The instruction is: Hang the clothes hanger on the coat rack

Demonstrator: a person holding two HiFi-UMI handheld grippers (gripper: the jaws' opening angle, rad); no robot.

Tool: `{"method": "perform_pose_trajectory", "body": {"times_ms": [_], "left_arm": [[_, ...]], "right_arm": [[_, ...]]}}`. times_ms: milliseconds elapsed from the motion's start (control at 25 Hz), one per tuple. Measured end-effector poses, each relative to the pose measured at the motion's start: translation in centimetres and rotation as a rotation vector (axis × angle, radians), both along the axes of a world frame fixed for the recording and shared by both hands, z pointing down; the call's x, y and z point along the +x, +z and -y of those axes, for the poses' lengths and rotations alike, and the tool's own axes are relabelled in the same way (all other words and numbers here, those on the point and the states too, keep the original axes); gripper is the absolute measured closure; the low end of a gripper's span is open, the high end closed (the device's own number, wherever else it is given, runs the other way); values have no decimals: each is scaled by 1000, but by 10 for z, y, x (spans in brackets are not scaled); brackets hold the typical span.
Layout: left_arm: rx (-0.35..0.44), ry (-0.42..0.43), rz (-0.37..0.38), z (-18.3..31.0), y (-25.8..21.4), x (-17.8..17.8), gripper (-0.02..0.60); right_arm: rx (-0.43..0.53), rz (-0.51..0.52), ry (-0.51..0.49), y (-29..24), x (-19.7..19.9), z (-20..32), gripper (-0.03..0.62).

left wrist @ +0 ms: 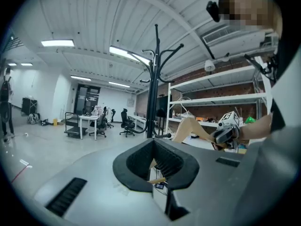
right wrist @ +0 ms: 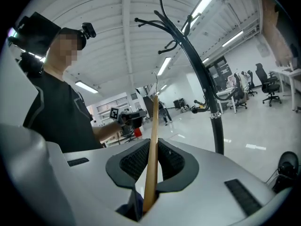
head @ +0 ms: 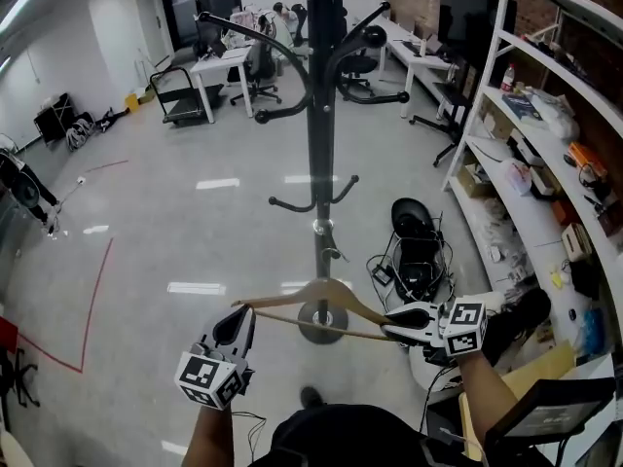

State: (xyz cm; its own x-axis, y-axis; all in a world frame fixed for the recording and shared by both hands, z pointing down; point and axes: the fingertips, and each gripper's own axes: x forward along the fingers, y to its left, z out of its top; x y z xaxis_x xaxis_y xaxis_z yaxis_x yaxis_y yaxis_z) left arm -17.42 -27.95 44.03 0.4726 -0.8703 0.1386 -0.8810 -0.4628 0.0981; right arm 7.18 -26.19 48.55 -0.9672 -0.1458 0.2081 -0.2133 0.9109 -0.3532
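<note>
Holding wooden hanger (head: pixel 321 290) at lower centre, long axis level: left gripper (head: pixel 241 313) clamped on left tip, right gripper (head: pixel 392 323) on right arm, coat rack (head: pixel 319 144) dead ahead, hooks (head: pixel 292 66) top of frame.

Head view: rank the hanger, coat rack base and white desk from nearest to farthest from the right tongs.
1. Hanger, gripped in the right tongs.
2. Coat rack base, on the floor just left.
3. White desk, far back.
</note>
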Motion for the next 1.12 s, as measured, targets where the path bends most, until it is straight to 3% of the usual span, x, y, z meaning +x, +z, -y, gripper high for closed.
{"method": "perform_pose_trajectory", "body": {"times_ms": [360, 640, 1120], "left_arm": [[-90, 93, 34, 27, 45, 4, 581], [-147, 56, 28, 44, 54, 21, 581], [-222, 68, 52, 70, 92, 49, 581]], "right_arm": [[-53, -62, -30, 45, 4, 25, 539], [-122, -59, -104, 71, 19, 63, 539], [-161, -104, -278, 104, 26, 97, 539]]}}
